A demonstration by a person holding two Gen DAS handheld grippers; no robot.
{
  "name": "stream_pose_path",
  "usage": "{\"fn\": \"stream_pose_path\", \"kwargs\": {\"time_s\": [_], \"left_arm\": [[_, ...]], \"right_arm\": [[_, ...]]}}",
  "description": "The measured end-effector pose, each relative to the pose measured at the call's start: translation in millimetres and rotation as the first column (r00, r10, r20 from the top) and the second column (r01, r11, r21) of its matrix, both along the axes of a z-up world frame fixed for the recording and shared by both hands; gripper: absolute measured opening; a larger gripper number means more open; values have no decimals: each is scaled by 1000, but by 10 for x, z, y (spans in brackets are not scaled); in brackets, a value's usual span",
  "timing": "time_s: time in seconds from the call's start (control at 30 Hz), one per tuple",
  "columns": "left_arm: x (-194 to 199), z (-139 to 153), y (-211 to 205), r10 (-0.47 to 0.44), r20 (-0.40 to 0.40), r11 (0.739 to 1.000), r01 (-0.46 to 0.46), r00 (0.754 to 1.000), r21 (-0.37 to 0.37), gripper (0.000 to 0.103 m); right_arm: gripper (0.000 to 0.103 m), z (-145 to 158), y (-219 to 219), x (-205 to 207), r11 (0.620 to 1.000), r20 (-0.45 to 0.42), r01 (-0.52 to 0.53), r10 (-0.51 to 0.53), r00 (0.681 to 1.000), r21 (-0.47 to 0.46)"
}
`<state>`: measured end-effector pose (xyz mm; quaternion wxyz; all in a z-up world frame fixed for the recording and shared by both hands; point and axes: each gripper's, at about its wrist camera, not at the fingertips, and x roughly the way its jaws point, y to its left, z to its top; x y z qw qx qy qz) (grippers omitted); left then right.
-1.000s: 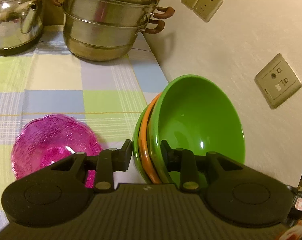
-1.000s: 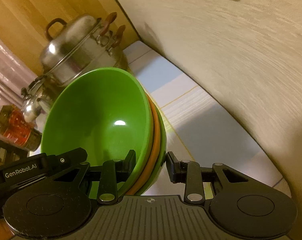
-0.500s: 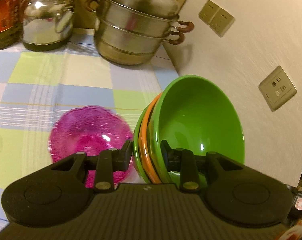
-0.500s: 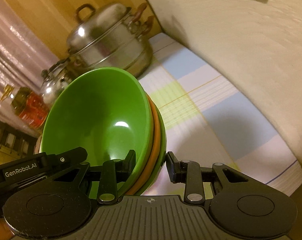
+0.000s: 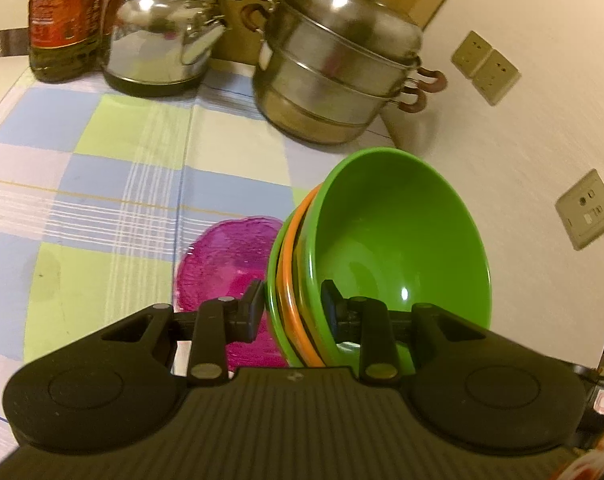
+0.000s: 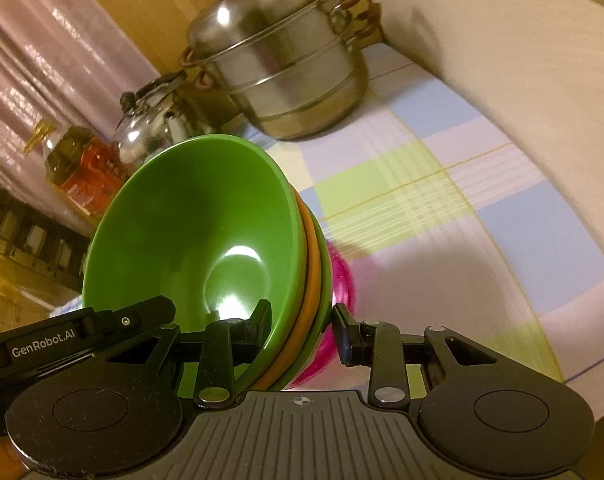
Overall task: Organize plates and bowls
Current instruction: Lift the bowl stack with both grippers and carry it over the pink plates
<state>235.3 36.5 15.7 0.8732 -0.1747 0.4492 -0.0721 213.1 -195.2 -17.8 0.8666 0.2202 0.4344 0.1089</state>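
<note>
A nested stack of bowls (image 5: 398, 248), green inside, orange in the middle, green outside, hangs tilted above the checked tablecloth (image 5: 102, 184). My left gripper (image 5: 292, 304) is shut on its near rim, one pad inside the top bowl and one outside. In the right wrist view the same stack of bowls (image 6: 198, 220) is clamped at its opposite rim by my right gripper (image 6: 302, 320). A pink glass dish (image 5: 230, 256) lies on the cloth just beyond and partly behind the stack; the pink dish (image 6: 340, 280) peeks out beside the outer bowl.
A steel steamer pot (image 5: 338, 72) and a kettle (image 5: 162, 40) stand at the back, an oil bottle (image 5: 62, 16) to their left. The wall with sockets (image 5: 586, 212) runs along the right. The left gripper's body (image 6: 82, 332) shows beside the right one.
Both grippers have carried the stack sideways away from the wall. The pink dish has come from the left to just behind the stack, and the kettle and bottle have come into view.
</note>
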Motion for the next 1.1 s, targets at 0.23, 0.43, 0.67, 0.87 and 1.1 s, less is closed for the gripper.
{"fn": "stream_pose_path", "kwargs": {"time_s": [0.23, 0.43, 0.67, 0.87, 1.1], "left_arm": [[80, -147, 129, 21, -23, 1000, -21, 1000, -6, 27], [144, -300, 177, 29, -47, 999, -30, 998, -13, 27], [223, -452, 206, 35, -70, 999, -36, 997, -16, 27], [266, -538, 236, 39, -82, 999, -41, 996, -17, 27], [293, -601, 272, 44, -92, 999, -46, 995, -16, 27]], "right_arm": [[33, -108, 137, 130, 1000, -21, -27, 27, 999, -12], [33, -210, 186, 238, 999, -36, -38, 37, 999, -28], [33, -328, 229, 330, 998, -57, -44, 42, 998, -37], [33, -406, 254, 382, 998, -68, -46, 44, 997, -39], [33, -454, 284, 432, 998, -76, -51, 48, 996, -42]]}}
